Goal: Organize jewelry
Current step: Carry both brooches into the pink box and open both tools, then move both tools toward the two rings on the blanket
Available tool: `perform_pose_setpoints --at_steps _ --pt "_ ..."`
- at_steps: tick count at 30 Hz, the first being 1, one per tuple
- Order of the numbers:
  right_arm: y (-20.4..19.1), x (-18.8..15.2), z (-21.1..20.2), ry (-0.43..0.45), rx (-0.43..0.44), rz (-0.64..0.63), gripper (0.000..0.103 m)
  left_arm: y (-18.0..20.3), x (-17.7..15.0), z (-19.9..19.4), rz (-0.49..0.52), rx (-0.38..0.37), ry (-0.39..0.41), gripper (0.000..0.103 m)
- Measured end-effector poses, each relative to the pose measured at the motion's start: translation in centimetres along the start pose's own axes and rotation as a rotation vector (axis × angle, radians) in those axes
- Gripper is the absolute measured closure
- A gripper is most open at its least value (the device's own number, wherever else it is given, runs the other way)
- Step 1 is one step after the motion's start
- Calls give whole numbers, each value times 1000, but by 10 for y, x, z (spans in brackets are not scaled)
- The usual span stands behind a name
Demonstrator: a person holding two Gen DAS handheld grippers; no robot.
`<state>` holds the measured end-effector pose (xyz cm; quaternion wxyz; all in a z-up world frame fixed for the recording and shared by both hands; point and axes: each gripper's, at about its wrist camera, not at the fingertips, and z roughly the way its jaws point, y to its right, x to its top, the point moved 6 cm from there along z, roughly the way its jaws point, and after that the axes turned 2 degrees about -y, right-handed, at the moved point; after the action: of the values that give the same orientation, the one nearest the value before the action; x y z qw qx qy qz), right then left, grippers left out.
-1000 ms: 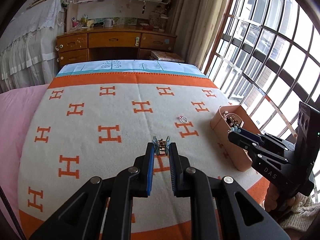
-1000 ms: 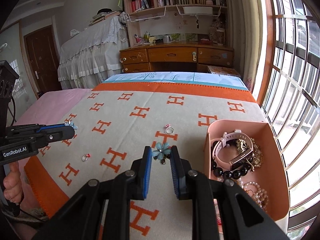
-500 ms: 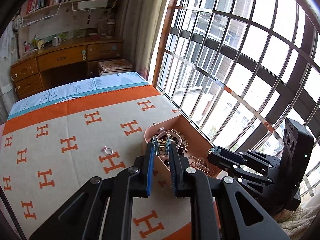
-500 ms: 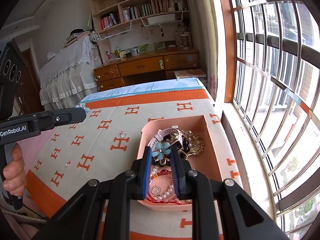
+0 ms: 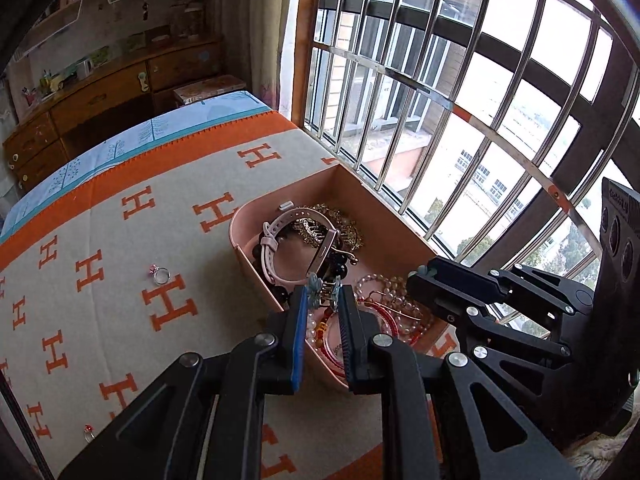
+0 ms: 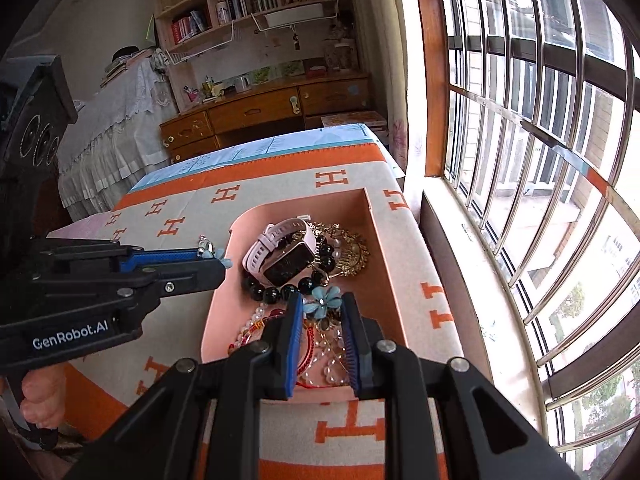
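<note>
A pink box on the blanket holds a pink watch, black beads, gold pieces and pearl strands. My left gripper is shut on a blue flower earring above the box's near rim; it also shows in the right wrist view. My right gripper is shut on a blue flower earring over the box's middle; it shows in the left wrist view. A ring with a pink stone and a small red ring lie on the blanket.
The orange-and-cream H-pattern blanket covers the bed. A barred window runs close along the right of the box. A wooden desk and bookshelves stand beyond the bed's far end.
Both grippers have swung right from over the blanket to over the pink box, each still holding its flower earring. The box is now closer and larger in both views.
</note>
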<state>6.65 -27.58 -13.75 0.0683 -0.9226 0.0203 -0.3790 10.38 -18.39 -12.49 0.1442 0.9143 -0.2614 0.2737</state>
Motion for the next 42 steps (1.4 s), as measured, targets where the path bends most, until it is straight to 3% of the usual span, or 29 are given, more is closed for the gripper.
perform_pose_setpoints --at_steps 2,4,5,11,15,21,42 --pt "3 -1 1 0 -8 8 74 4 -1 -3 11 12 14 71" --pt "6 -1 2 3 -10 13 67 5 -3 -7 18 31 33 50" --pt "7 -1 1 7 -12 18 66 5 -4 -9 23 47 40 48" --pt "8 1 -2 37 -6 29 66 1 -10 -19 33 105 61 46" --pt "3 1 -3 50 10 40 66 -12 -13 -35 -3 136 116 36" --pt "-17 2 -1 43 17 5 66 -35 -25 -57 -49 186 170 31" --pt "-118 15 6 47 -6 -188 66 -127 -75 -101 -212 244 227 27"
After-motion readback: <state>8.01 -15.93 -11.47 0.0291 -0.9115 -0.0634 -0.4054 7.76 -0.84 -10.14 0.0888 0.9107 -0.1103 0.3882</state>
